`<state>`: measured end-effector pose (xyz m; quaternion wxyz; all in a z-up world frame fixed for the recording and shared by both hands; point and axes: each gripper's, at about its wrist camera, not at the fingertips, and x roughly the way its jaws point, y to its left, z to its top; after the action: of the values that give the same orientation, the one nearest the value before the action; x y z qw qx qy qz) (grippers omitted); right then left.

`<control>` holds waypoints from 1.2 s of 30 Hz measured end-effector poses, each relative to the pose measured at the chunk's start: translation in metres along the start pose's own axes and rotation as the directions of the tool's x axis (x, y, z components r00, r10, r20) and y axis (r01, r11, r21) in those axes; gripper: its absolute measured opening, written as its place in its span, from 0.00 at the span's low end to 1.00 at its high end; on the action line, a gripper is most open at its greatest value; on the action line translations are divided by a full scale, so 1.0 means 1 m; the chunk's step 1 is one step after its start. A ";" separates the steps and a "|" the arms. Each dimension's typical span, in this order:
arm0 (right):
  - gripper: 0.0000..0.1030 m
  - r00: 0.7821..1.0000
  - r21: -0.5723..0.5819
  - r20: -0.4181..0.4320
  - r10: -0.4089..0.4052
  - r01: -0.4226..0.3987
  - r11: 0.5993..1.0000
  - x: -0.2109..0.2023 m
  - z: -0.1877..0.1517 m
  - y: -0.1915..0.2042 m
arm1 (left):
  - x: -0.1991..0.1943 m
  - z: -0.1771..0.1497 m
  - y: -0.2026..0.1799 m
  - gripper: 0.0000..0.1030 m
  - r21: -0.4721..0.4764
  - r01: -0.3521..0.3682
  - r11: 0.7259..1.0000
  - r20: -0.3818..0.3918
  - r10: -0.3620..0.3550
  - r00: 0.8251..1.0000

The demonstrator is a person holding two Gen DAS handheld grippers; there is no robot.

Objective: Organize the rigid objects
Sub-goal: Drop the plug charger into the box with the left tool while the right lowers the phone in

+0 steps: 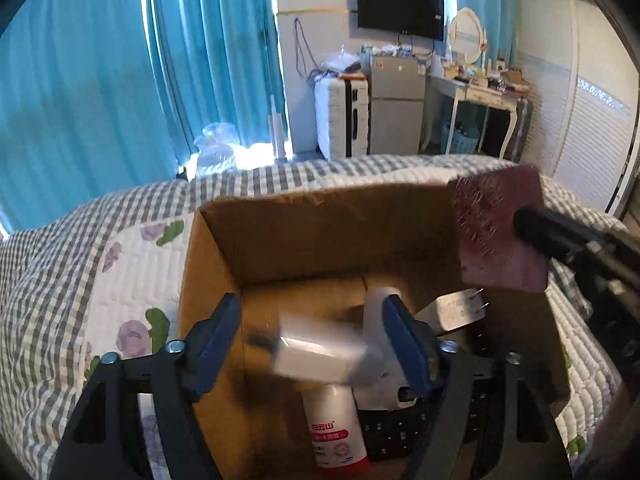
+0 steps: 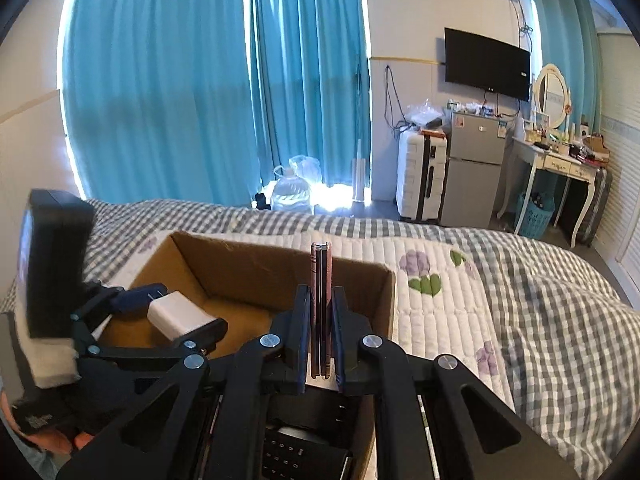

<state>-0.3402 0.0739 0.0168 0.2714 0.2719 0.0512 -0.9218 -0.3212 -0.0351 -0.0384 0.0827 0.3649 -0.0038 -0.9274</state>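
Observation:
An open cardboard box sits on the bed. My left gripper is open above it, and a white charger block, blurred, is between the jaws, touching neither. In the box lie a white bottle with a red base, a black remote, a white plug adapter and a white device. My right gripper is shut on a thin pink phone, held upright on edge over the box. The phone also shows in the left wrist view, and the charger in the right wrist view.
The bed has a grey checked quilt with flower print. Behind it are blue curtains, a water jug, a white suitcase, a small fridge, a wall TV and a dressing table.

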 end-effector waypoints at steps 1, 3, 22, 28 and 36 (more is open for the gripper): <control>0.09 1.000 0.002 -0.004 0.002 -0.002 1.000 0.000 -0.002 -0.002 | -0.003 0.000 0.000 0.82 0.002 -0.002 1.000 0.003 0.002 1.000; 0.09 1.000 0.012 -0.008 0.006 -0.006 1.000 -0.004 -0.003 -0.004 | -0.011 0.000 0.000 0.82 -0.001 -0.005 1.000 0.008 0.005 1.000; 0.09 0.987 0.034 -0.134 0.084 -0.080 0.996 0.036 0.003 0.053 | -0.060 -0.006 0.070 0.82 -0.087 -0.087 0.992 0.070 0.094 0.993; 0.09 0.983 0.076 -0.175 0.052 -0.039 0.996 0.064 -0.005 0.056 | -0.053 -0.014 0.080 0.82 -0.103 -0.092 0.990 0.070 0.100 0.993; 0.51 0.994 0.112 -0.086 0.073 -0.063 0.992 0.023 0.005 0.039 | -0.079 -0.013 0.080 0.82 -0.132 -0.099 0.986 0.080 0.111 0.991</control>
<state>-0.3379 0.0294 0.0109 0.2850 0.3290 0.0035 -0.9003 -0.2441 -0.1010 0.0108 0.1544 0.3173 0.0327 -0.9351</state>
